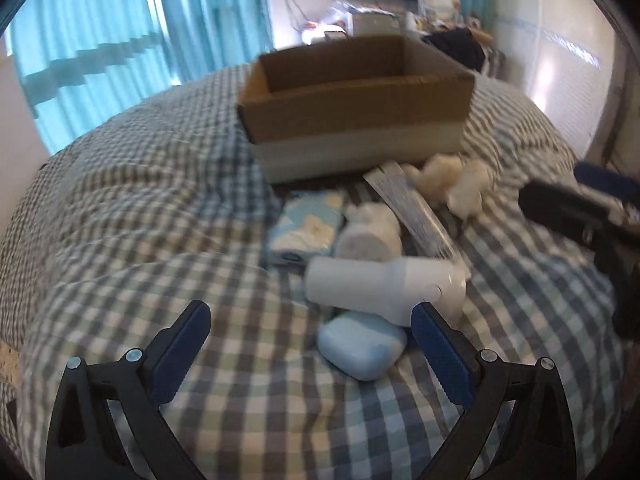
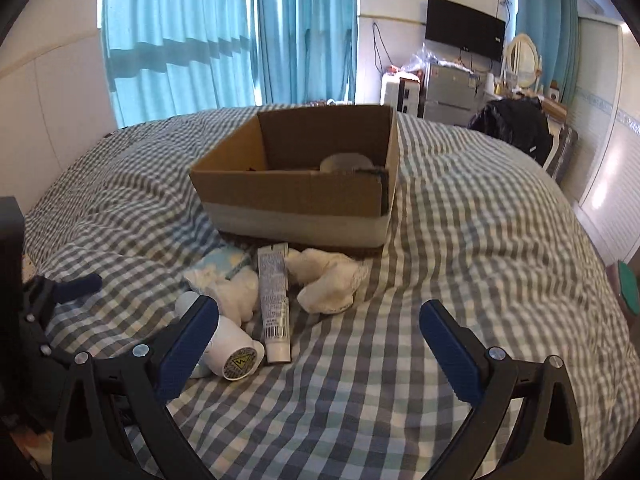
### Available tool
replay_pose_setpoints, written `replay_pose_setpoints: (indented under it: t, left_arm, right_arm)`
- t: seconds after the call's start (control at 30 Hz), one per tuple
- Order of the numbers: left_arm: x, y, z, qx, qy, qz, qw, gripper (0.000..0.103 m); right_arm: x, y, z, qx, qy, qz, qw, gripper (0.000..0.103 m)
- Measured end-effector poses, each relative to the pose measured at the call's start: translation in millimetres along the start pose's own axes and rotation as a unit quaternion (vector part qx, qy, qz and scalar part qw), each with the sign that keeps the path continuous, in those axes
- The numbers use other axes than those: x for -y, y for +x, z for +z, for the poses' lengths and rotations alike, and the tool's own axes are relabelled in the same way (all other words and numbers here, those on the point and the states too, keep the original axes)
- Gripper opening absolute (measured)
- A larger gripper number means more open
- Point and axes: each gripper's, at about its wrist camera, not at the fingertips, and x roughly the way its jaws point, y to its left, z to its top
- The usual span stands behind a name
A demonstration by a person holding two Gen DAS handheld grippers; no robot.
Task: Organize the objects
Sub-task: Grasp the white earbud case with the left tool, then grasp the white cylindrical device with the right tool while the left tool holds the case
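Note:
An open cardboard box (image 1: 352,120) (image 2: 296,196) stands on the checked bed, with a roll of tape (image 2: 346,162) inside. In front of it lies a pile: a white cylinder bottle (image 1: 384,284) (image 2: 234,350), a light blue soap-shaped case (image 1: 362,344), a tube (image 1: 412,208) (image 2: 273,300), white rolled socks (image 1: 448,184) (image 2: 328,276), another white roll (image 1: 370,236) (image 2: 236,292) and a blue tissue pack (image 1: 308,224) (image 2: 224,260). My left gripper (image 1: 312,328) is open, just before the blue case. My right gripper (image 2: 320,328) is open and empty, right of the pile.
The checked bedspread (image 1: 160,200) (image 2: 480,240) is rumpled. The right gripper's body (image 1: 580,220) shows at the right of the left view; the left gripper (image 2: 60,292) shows at the left of the right view. Curtains, a TV (image 2: 464,28) and a dresser stand beyond the bed.

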Motion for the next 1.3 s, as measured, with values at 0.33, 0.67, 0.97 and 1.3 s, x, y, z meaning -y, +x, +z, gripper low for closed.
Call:
replay_pose_setpoints:
  t: [0.33,0.67,0.97,1.3]
  left_arm:
    - [8.5,35.7,-4.6,-0.059,0.010,-0.045,0.9972,0.088]
    - [-0.8,-3.3,-16.0,-0.046,-0.004,-0.057,0.9973,0.059]
    - [-52.2,-50.2,4.8,0.015,-0.032,0.042,0.9985,0.059]
    - [-84.3,-41.9,-4.0,0.005,-0.075,0.033,0.9966,0.059]
  right_arm:
    - [28.5,5.6,-5.8,-0.023,0.082,0.026,0.996,0.101]
    - [28.8,7.2,-11.3,-0.032,0.087,0.027,0.995,0.101]
    - [-6.5,18.2,-7.6,-0.057,0.019,0.056,0.997,0.101]
    - [-77.2,63.9,-10.4,-0.130,-0.114,0.052,0.984,0.100]
